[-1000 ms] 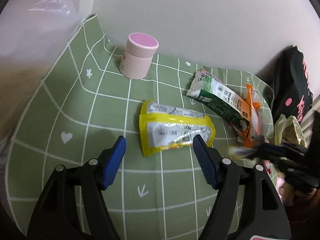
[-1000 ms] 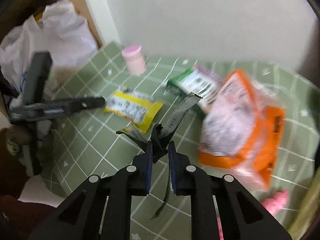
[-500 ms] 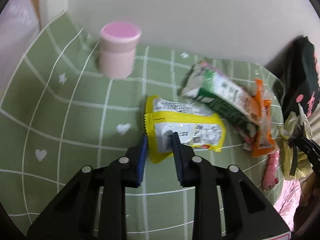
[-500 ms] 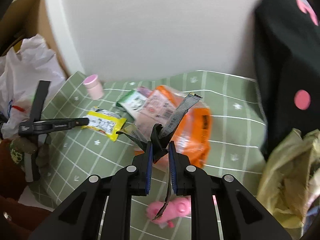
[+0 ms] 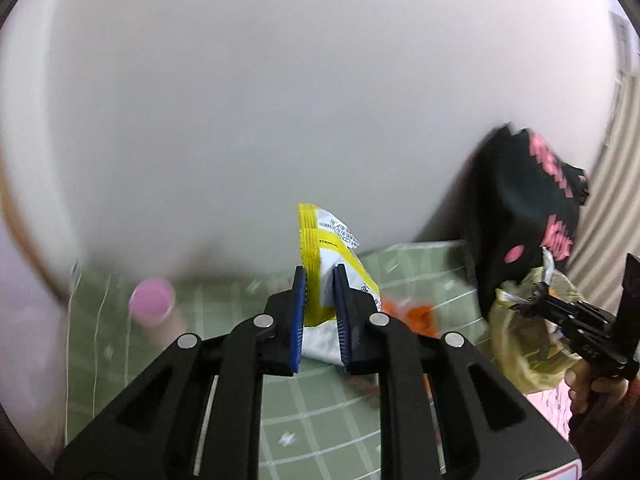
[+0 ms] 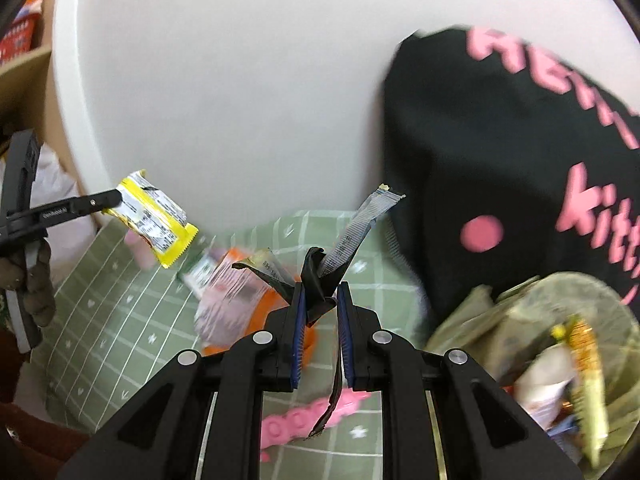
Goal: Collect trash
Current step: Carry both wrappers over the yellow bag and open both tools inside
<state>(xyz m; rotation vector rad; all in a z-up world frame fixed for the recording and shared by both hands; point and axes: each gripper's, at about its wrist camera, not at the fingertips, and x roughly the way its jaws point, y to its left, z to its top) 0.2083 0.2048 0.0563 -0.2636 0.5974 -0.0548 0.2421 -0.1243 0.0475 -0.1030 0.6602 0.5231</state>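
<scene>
My left gripper (image 5: 320,276) is shut on a yellow and white snack wrapper (image 5: 326,248) and holds it up above the green checked mat (image 5: 312,404). It shows in the right wrist view too, wrapper (image 6: 154,218) hanging from the left gripper (image 6: 114,200). My right gripper (image 6: 320,292) is shut on a crumpled black and silver wrapper (image 6: 344,246), close to the open yellowish trash bag (image 6: 532,344) at lower right. In the left wrist view the right gripper (image 5: 530,296) is at that bag's (image 5: 516,344) mouth.
On the mat lie an orange packet (image 6: 236,300), a green and white packet (image 6: 200,270) and a pink toy (image 6: 308,420). A pink-lidded jar (image 5: 152,304) stands at the left. A black bag with pink letters (image 6: 520,160) leans against the white wall at the right.
My left gripper closed on the yellow wrapper and lifted it off the mat. My right gripper carried the black wrapper right, towards the trash bag.
</scene>
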